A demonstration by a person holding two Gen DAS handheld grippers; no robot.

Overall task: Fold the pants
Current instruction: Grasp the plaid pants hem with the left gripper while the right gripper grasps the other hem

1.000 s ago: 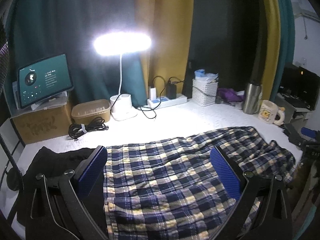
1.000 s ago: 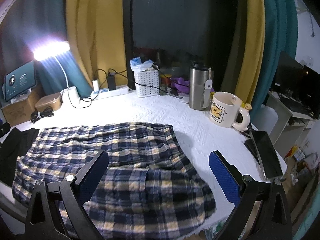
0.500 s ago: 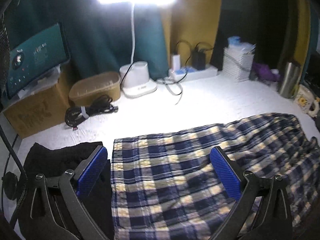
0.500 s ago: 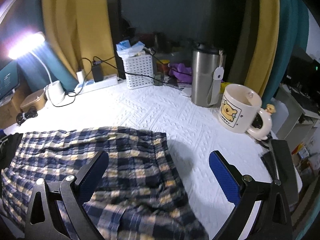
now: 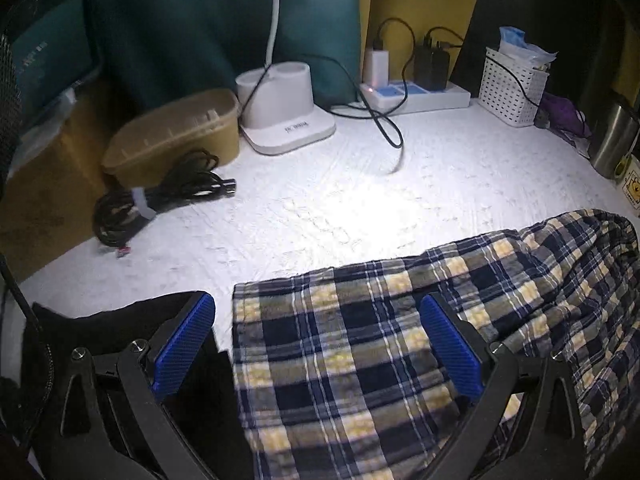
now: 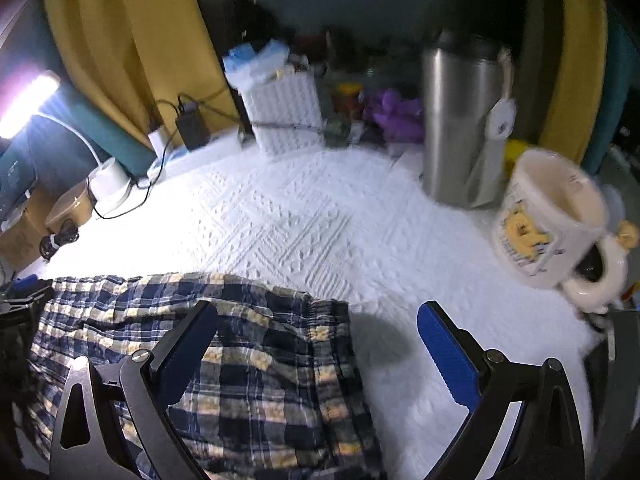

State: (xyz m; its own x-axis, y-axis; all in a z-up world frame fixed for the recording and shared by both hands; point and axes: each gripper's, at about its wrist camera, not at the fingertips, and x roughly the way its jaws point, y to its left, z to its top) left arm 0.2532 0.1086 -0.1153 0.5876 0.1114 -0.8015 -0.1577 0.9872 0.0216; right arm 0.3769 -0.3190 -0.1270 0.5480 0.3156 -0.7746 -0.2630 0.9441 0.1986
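Now the plaid pants lie spread across the lower frame on the white tablecloth; the left gripper and right gripper hover over them, both spread wide, holding nothing.

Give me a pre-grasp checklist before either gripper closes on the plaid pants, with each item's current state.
1. Left gripper open: ok.
2. Right gripper open: ok.
3. Plaid pants lying spread on the white table cover: ok.
4. Left gripper straddles the pants' edge only: not ok, one finger sits over the black garment.
5. Bear mug and steel tumbler apart from the pants: ok.
6. Fabric already between the fingers at table level: cannot tell.
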